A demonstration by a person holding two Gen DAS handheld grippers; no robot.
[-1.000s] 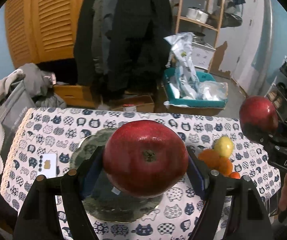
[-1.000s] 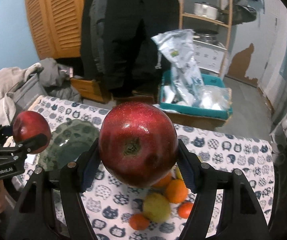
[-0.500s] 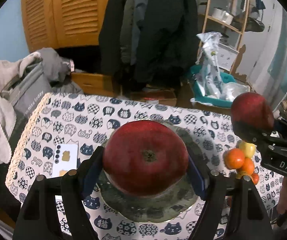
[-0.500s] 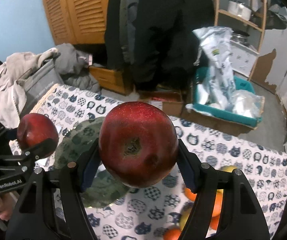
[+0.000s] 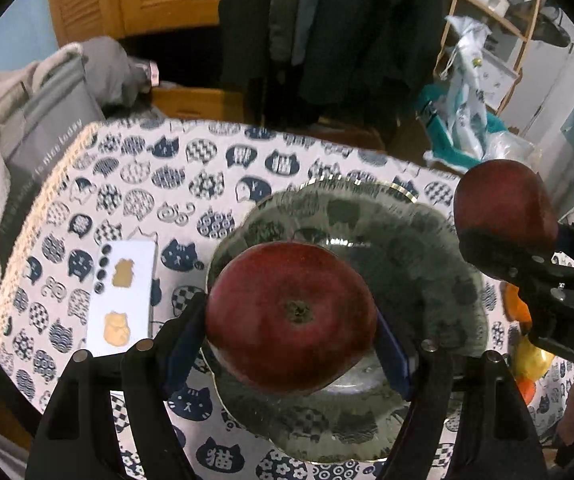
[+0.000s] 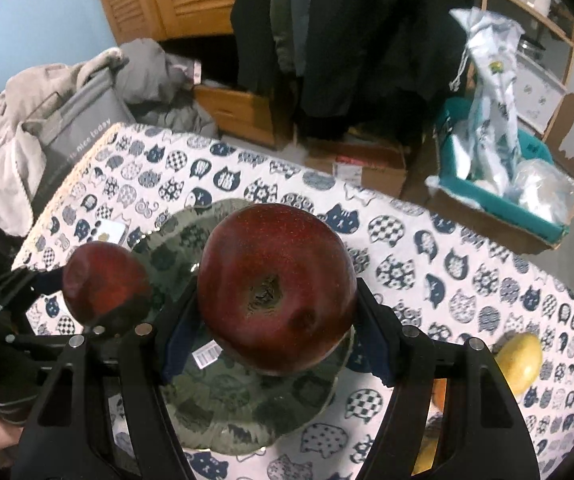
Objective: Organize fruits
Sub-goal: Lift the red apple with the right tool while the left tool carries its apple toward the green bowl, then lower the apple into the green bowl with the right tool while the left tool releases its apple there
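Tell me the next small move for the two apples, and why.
Probably lower both onto the plate and open. The left gripper and the right gripper each clamp a red apple above the empty green plate, neither resting on it; lemon and oranges wait on the cloth beside it.

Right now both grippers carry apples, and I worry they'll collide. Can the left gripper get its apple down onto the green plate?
Probably yes. The left gripper holds its apple over the green plate, which looks bare beneath. The right gripper hangs over the plate's other side, close but apart.
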